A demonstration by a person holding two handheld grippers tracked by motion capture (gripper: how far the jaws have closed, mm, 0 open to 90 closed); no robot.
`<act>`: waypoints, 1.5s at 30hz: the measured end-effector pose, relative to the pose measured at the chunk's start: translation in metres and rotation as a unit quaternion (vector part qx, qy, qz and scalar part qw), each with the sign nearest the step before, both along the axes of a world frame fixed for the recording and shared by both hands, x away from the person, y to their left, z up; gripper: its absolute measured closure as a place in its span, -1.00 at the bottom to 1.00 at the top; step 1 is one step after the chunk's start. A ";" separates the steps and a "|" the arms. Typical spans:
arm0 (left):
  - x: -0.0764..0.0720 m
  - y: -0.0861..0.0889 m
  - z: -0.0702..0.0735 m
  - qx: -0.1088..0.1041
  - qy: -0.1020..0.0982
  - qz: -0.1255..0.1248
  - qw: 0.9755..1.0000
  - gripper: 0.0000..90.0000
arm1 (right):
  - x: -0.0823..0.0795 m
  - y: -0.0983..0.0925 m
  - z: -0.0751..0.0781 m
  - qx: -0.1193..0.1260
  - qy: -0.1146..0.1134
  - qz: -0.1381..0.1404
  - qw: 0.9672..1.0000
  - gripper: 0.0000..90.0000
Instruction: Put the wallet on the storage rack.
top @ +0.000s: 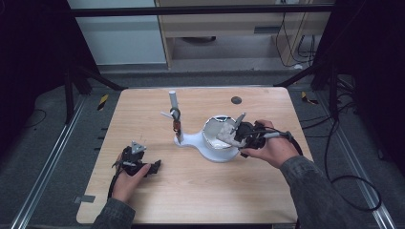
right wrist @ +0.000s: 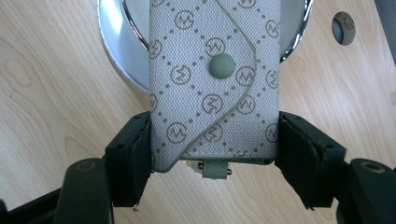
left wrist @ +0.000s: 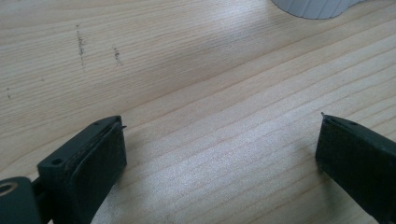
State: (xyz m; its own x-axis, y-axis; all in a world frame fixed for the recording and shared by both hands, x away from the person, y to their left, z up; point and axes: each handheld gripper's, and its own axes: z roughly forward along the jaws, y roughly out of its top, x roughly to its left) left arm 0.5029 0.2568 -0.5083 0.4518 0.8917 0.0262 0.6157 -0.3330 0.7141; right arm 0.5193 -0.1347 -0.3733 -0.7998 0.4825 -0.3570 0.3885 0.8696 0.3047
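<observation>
At the worktop's [top: 191, 191] seven o'clock the left tool [left wrist: 219, 154] rests, jaws wide apart with nothing between them. Right of centre, toward three o'clock, the right tool [right wrist: 215, 154] is clamped across the sides of a pouch [right wrist: 215, 79], held over the bowl [top: 210, 143]. The pouch looks light, soft woven fabric; grip its flat sides near the lower edge, clear of the snap.

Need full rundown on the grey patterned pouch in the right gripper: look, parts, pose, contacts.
The grey woven-fabric pouch with a circled-M monogram pattern is flat and rectangular, with dotted diamond lines, a curved flap shut by a round grey snap, and a small tab with a metal clip at its near end. The right gripper is shut on it, jaws pressing its two long sides. It is held over the shiny round pan of the white scale, its far end over the pan; whether it touches is unclear.
</observation>
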 end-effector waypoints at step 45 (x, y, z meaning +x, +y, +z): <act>0.000 0.000 0.000 -0.001 -0.001 0.000 1.000 -0.98 | 0.006 0.013 -0.001 -0.020 0.012 0.010 1.000 -0.31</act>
